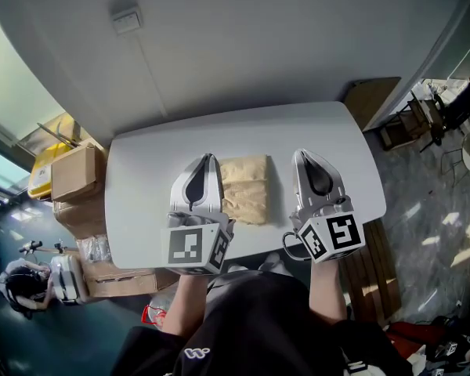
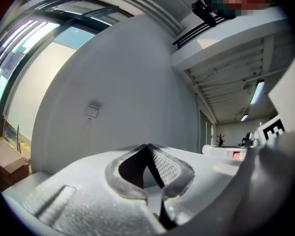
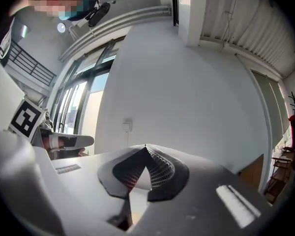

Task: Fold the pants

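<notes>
The pants (image 1: 245, 188) lie on the table (image 1: 141, 202) as a compact tan rectangle, about midway across the top and somewhat toward its near edge. We read the bundle as already folded: its edges look squared off and no leg or waistband trails out, so the task seems done or nearly so.

The left gripper (image 1: 208, 159) hovers just left of the pants and the right gripper (image 1: 300, 155) just right of them, so the cloth sits between the two. Neither touches it. Both point level toward the far wall (image 1: 243, 45). In each gripper view we see that wall beyond the tips, with no fabric there. We take it that they are held up off the work, not poised to pinch.

Both pairs of jaws are closed, tips meeting, with nothing between them. We judge this a resting posture, since closed tips cannot snag a layer and undo a fold. If any step remains, we think it would be a light press to flatten the stack, and the risk there is dragging the top layer askew.
</notes>
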